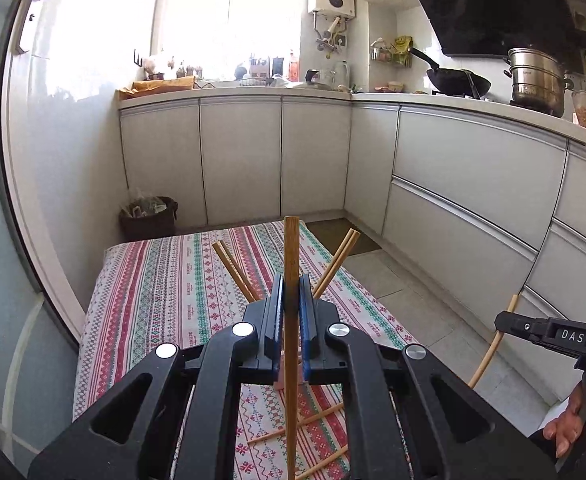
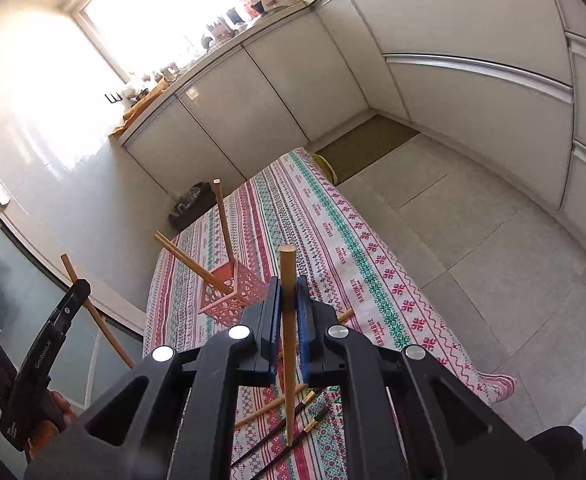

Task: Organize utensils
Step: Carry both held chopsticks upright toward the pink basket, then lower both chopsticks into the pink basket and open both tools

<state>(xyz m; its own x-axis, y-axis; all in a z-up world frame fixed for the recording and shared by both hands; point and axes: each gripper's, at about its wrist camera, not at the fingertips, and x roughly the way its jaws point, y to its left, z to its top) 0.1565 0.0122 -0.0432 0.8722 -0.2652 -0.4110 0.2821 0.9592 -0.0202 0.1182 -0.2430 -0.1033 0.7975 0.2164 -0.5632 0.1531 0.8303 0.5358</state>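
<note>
My left gripper [image 1: 291,282] is shut on a dark brown wooden chopstick [image 1: 291,248] that stands upright between its pads. Behind it, more chopsticks [image 1: 233,270] fan out over the striped tablecloth [image 1: 153,300]. My right gripper [image 2: 287,286] is shut on a paler wooden chopstick [image 2: 285,264], also upright. A pink perforated holder [image 2: 235,294] stands on the cloth just left of it, with three chopsticks [image 2: 223,224] leaning in it. Loose wooden chopsticks [image 2: 267,406] and black gold-banded chopsticks [image 2: 289,434] lie on the cloth below the right gripper. Each gripper also shows at the edge of the other's view.
White cabinets [image 1: 473,168] run along the back and right, with a wok [image 1: 457,80] and a steel pot [image 1: 537,76] on the counter. A dark bin [image 1: 149,218] stands beyond the table's far left corner. Tiled floor [image 2: 473,220] lies to the right, and a glass door to the left.
</note>
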